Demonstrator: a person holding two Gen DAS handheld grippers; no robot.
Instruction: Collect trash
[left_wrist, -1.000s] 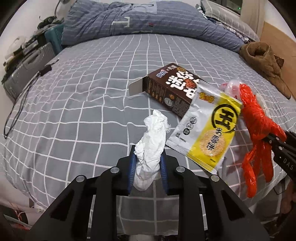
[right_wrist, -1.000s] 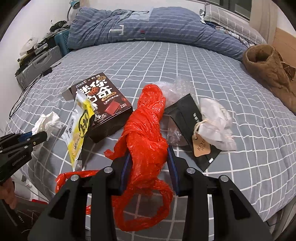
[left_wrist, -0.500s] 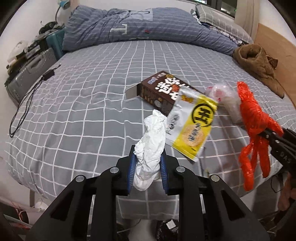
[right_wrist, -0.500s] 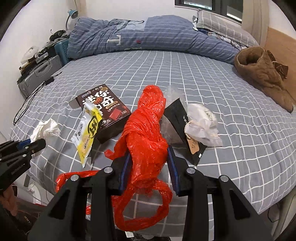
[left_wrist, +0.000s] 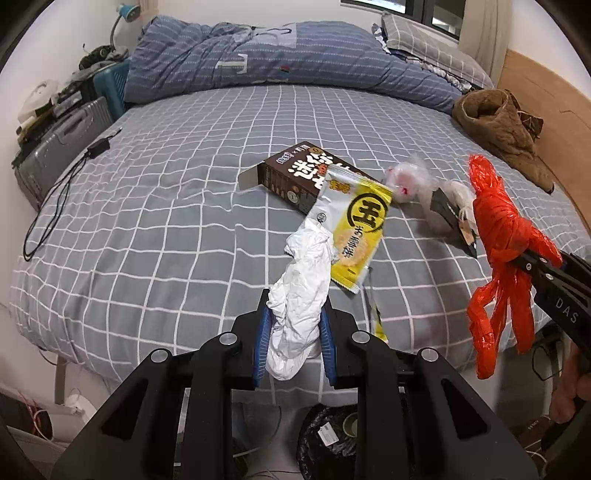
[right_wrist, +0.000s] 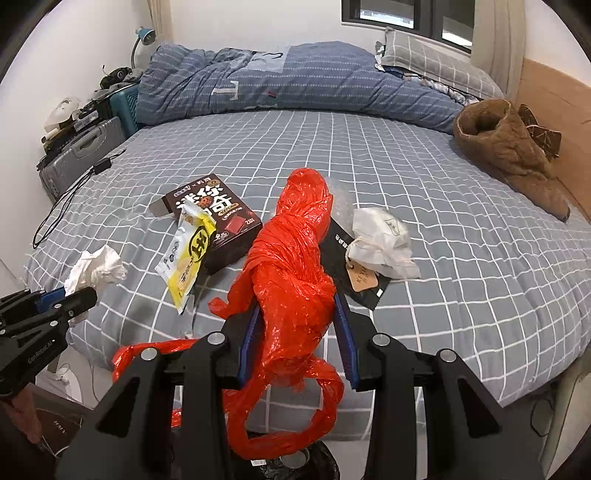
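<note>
1. Two pieces are picked up: my left gripper pinches a tissue, my right gripper pinches a red bag, both off the bed's near edge, above a bin.
2. Left on the bed: yellow wrapper, box behind it, black pouch and white wad beside the box.

Both grippers are matte black frames with angular cut-outs and round silver screws. The left gripper and right gripper carry ribbed blue pads inside their fingers. White lettering marks their sides.
</note>
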